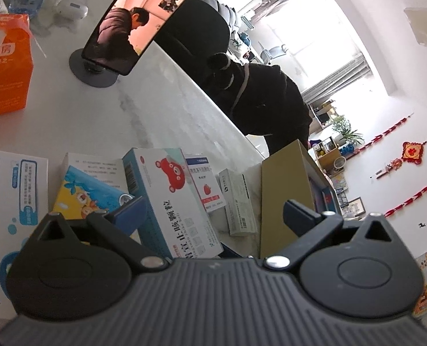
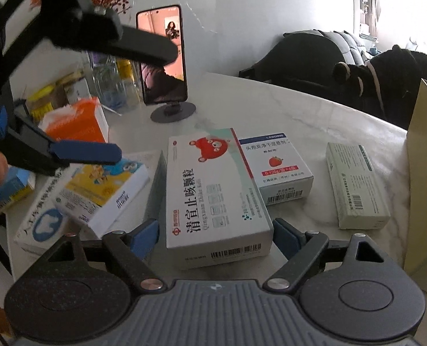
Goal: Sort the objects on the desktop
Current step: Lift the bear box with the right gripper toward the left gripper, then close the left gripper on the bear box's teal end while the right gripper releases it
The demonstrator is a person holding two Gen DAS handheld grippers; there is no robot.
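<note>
Right gripper (image 2: 215, 238) straddles bear box (image 2: 213, 190); unclamped.

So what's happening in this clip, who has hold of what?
Nothing is gripped yet. The right gripper is open, one finger on either side of the near end of the red-bear medicine box, which lies flat on the marble table. The left gripper hangs open above the yellow box. The strawberry box and pale green box lie untouched beside a tan carton.
</note>
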